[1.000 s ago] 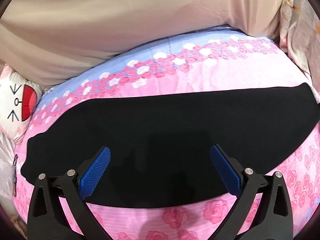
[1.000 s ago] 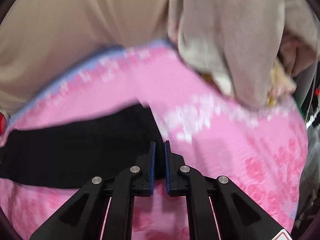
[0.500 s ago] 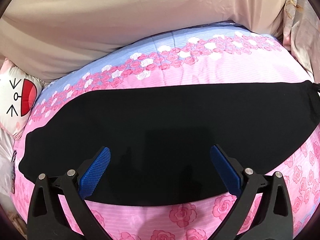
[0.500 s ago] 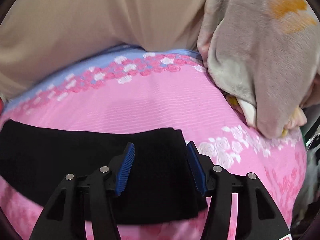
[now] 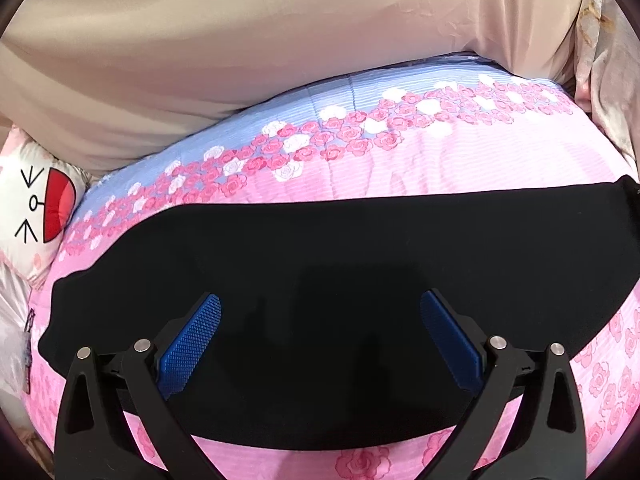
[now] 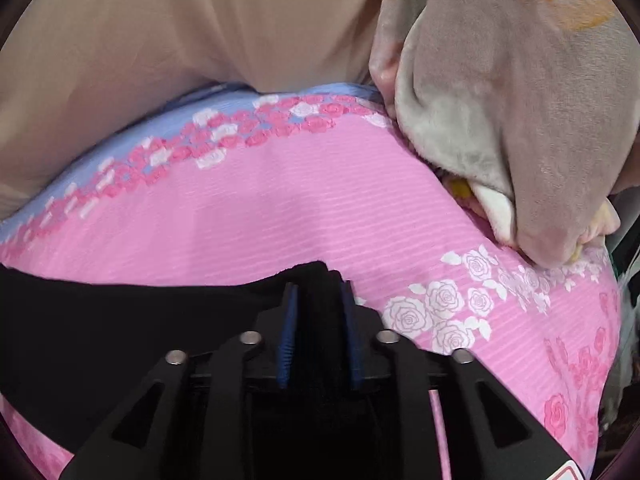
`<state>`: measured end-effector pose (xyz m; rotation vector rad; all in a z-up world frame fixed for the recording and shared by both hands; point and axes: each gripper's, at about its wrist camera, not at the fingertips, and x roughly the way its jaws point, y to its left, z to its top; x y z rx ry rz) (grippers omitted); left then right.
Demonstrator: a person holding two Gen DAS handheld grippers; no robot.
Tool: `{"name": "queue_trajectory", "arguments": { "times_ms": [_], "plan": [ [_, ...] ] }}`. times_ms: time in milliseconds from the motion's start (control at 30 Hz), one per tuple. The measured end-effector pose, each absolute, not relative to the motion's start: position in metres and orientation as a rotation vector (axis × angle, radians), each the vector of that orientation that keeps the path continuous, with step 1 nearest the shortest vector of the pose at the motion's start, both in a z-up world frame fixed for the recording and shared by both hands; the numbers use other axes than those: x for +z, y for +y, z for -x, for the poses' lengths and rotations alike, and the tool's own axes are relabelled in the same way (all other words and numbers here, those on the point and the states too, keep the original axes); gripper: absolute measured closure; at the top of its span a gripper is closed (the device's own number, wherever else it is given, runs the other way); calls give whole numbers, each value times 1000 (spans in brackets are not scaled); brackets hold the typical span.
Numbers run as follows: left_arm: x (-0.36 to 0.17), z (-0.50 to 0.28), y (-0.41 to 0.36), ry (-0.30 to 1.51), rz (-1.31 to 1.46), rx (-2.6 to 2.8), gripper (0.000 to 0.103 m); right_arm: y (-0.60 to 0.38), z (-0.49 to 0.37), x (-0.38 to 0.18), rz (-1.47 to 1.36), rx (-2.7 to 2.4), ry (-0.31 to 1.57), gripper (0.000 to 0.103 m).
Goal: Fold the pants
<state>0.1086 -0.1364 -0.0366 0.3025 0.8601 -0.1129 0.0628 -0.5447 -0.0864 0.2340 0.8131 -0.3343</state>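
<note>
Black pants [image 5: 360,240] lie in a long flat band across the pink bed, from left to right in the left wrist view. My left gripper [image 5: 320,298] hovers open over their middle, blue pads wide apart, nothing between them. In the right wrist view the right end of the pants [image 6: 120,320] bunches up between the blue pads of my right gripper [image 6: 318,286]. Its jaws are closing and the pads [image 6: 288,332] pinch a raised fold of black fabric. The fabric under the gripper body is hidden.
The bed has a pink rose-print cover [image 5: 440,160] with a blue band at the far side. A beige cloth [image 5: 240,40] rises behind it. A grey plush blanket [image 6: 500,100] is heaped at the right, and a white cartoon pillow [image 5: 36,208] lies at the left.
My right gripper went from shut and empty to open around the pants' end, then narrowed onto the fabric. In the left view the pants' right end stretched out further right. The left gripper stayed put.
</note>
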Motion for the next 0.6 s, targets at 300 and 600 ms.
{"name": "queue_trajectory", "arguments": {
  "times_ms": [300,600],
  "plan": [
    [-33,-98,-86,854,-217,-42,5,-471,4,-54,-293,-272,694,64],
    [-40,-87,51,891,-79,211,5,-410,9,-76,-304,-222,770,64]
  ]
}}
